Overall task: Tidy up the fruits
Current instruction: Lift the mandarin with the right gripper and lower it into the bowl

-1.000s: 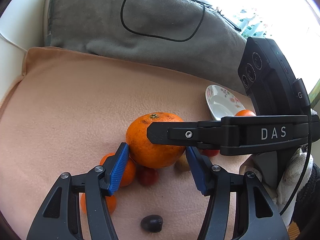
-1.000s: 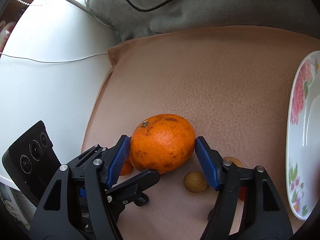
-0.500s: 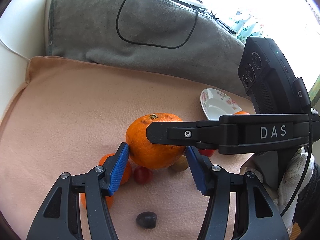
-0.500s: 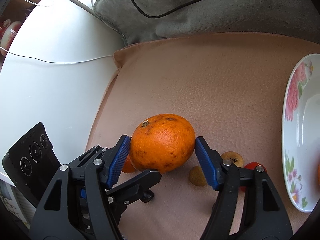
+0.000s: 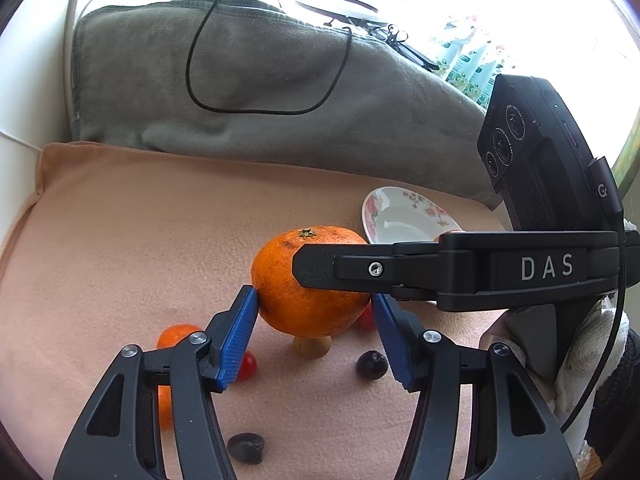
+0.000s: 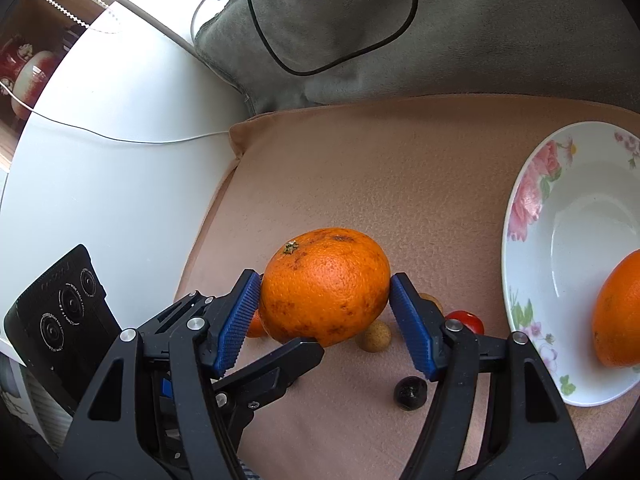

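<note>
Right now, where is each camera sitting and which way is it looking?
Left wrist: sits on the left gripper, looking down past its blue fingers at the big orange; the right gripper crosses in front.
Right wrist: sits on the right gripper, facing the same orange and the flowered plate.
Both share the orange, plate and peach cloth.

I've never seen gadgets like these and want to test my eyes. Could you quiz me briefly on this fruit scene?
1. True or false: a second orange lies in the floral plate.
2. The dark fruit lies on: A) peach cloth B) bare wood C) the plate.
3. Which grippers clamp the large orange?
Key: 1 true; 2 A; 3 both, the left gripper and the right gripper.
</note>
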`<state>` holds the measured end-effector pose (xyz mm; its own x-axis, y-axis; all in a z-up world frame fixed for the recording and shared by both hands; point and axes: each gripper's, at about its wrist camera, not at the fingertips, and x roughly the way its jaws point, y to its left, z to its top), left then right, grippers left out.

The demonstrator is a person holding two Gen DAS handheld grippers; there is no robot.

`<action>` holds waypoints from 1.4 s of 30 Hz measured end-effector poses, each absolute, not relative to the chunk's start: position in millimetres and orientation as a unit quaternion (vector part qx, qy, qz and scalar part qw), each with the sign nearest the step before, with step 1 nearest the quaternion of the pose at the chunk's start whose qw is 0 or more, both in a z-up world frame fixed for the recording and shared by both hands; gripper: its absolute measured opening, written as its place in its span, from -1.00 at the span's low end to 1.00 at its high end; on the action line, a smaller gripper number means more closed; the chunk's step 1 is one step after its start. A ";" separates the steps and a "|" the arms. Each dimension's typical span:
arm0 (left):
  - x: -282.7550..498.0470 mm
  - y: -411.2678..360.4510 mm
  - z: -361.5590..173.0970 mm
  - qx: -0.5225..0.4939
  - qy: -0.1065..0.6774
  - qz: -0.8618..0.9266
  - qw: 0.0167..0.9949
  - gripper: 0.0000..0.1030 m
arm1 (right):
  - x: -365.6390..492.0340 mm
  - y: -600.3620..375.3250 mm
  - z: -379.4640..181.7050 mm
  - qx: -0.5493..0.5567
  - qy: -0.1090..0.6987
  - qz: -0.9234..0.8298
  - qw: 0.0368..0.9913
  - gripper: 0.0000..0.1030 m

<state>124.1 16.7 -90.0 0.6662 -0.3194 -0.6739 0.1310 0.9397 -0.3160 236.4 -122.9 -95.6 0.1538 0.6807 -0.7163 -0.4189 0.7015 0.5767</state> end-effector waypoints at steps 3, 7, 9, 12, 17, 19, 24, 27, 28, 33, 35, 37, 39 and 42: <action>127.4 7.9 -87.6 -0.118 0.387 -0.132 0.905 0.13 | 237.4 -132.4 -93.1 0.124 0.535 0.362 0.754 0.36; 132.5 -5.3 -84.0 -0.117 0.384 -0.141 0.905 0.13 | 238.8 -146.9 -88.8 0.125 0.531 0.354 0.760 0.36; 135.1 -11.7 -82.5 -0.115 0.383 -0.146 0.905 0.13 | 240.0 -154.3 -87.1 0.125 0.528 0.350 0.763 0.36; 139.1 -20.6 -81.5 -0.113 0.383 -0.152 0.904 0.13 | 242.4 -165.0 -84.9 0.126 0.526 0.345 0.767 0.36; 144.9 -33.2 -79.9 -0.110 0.384 -0.160 0.903 0.13 | 247.3 -180.7 -83.0 0.130 0.524 0.337 0.771 0.36; 147.1 -38.1 -79.4 -0.108 0.385 -0.163 0.902 0.13 | 250.2 -186.0 -82.2 0.131 0.523 0.335 0.773 0.36; 156.1 -50.4 -81.1 -0.106 0.391 -0.169 0.898 0.13 | 256.2 -199.3 -83.0 0.132 0.526 0.326 0.774 0.36; 160.6 -55.5 -82.7 -0.107 0.394 -0.171 0.897 0.13 | 259.4 -204.9 -83.9 0.134 0.529 0.322 0.774 0.36; 162.4 -57.2 -83.1 -0.107 0.395 -0.172 0.896 0.13 | 260.6 -206.2 -84.2 0.135 0.529 0.321 0.774 0.36; 169.9 -64.6 -84.0 -0.103 0.398 -0.171 0.896 0.13 | 267.4 -211.9 -85.2 0.132 0.530 0.316 0.776 0.36; 172.8 -65.6 -85.1 -0.105 0.399 -0.172 0.894 0.13 | 270.6 -212.7 -86.2 0.131 0.531 0.314 0.776 0.35; 176.0 -67.8 -86.2 -0.106 0.401 -0.174 0.893 0.13 | 273.3 -212.5 -86.9 0.129 0.530 0.311 0.778 0.35; 177.3 -69.4 -85.8 -0.105 0.400 -0.176 0.893 0.12 | 276.1 -214.5 -86.7 0.130 0.528 0.308 0.780 0.35; 178.6 -70.4 -83.2 -0.105 0.397 -0.176 0.895 0.11 | 280.8 -221.6 -77.8 0.143 0.509 0.304 0.792 0.35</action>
<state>178.6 -70.4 -83.2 0.6237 -0.3976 -0.6730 0.2312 0.9163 -0.3272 280.8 -221.6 -77.8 0.2966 0.6282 -0.7193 -0.3367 0.7736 0.5368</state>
